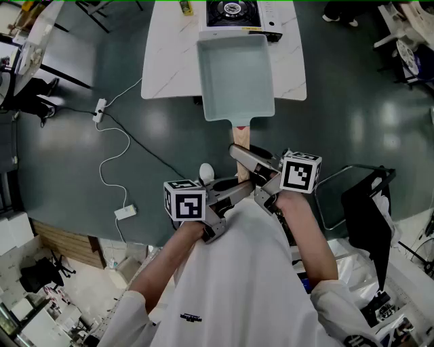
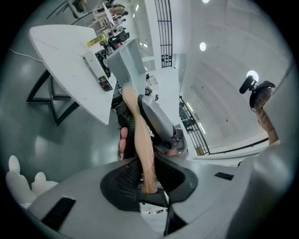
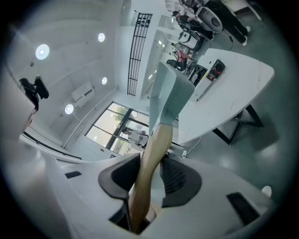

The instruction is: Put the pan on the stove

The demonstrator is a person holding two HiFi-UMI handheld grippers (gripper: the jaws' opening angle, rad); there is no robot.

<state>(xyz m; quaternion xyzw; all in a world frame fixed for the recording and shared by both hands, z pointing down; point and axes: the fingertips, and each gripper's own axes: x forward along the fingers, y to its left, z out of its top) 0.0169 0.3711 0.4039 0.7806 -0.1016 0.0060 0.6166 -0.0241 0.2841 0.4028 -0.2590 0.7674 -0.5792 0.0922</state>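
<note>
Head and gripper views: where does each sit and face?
Head view: on the head, steeply down: pan, stove, forearms, left hand-held gripper, right hand-held gripper.
Left gripper view: on the left hand-held gripper, along the clamped handle to the pan; fingers show.
Right gripper view: on the right one, same handle clamped.
Shared: pan, handle.

Stove (image 1: 234, 15): far side cut off by the head view's top edge.
Pan handle (image 1: 241, 135): near end hidden under left gripper (image 1: 236, 189) and right gripper (image 1: 245, 160), frame centre.
Yellow item (image 1: 185, 7): top edge, cropped, too small to identify.
</note>
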